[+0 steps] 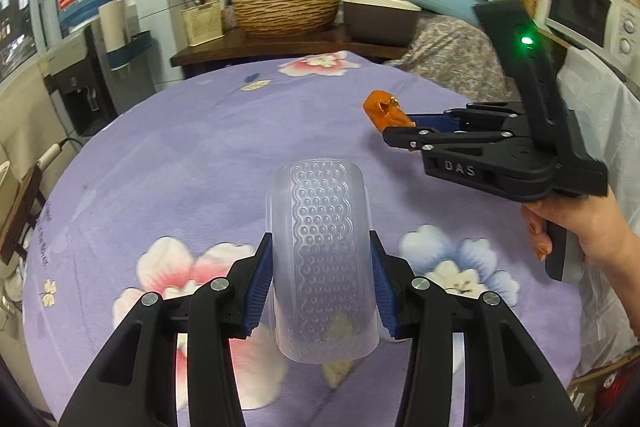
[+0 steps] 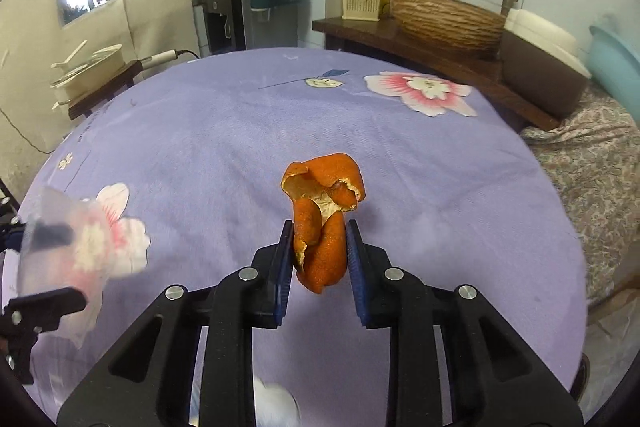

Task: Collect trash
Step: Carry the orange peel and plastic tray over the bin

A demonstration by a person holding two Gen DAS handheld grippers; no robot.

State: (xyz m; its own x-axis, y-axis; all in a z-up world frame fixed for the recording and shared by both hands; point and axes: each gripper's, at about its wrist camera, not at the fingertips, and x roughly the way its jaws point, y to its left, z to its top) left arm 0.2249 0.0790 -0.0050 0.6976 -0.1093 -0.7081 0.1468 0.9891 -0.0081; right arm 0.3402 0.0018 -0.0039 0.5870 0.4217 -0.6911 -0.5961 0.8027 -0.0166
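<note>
Both pieces of trash are picked up now. The left gripper [image 1: 320, 283] has its jaws partly closed on a see-through plastic cup [image 1: 320, 247], and the blue pads press on its two sides. The cup sits between the jaws and sticks out past their tips, with its open mouth toward the camera. The right gripper [image 2: 318, 259] has its jaws narrow, squeezed on a curled orange peel [image 2: 322, 215]. Most of the peel stands up above the jaw tips, and a bit hangs below them.

The purple flowered worktop [image 2: 240, 155] has no other trash that I can see on it. So the picking up looks done. What is left, I think, is to put the peel and the cup where trash goes. No bin shows in either view, so I cannot tell where that is. Maybe the peel goes into the cup, but that is only a guess.

The left wrist view shows the whole right gripper [image 1: 400, 135] from the side, the hand [image 1: 580, 231] that holds it, and the green light on it. There the peel [image 1: 386, 111] is small, out past the jaw tips. The right wrist view shows the peel close up, with its white inside. It shows the cup [image 2: 60, 239] only as a blur at the left edge.
</note>
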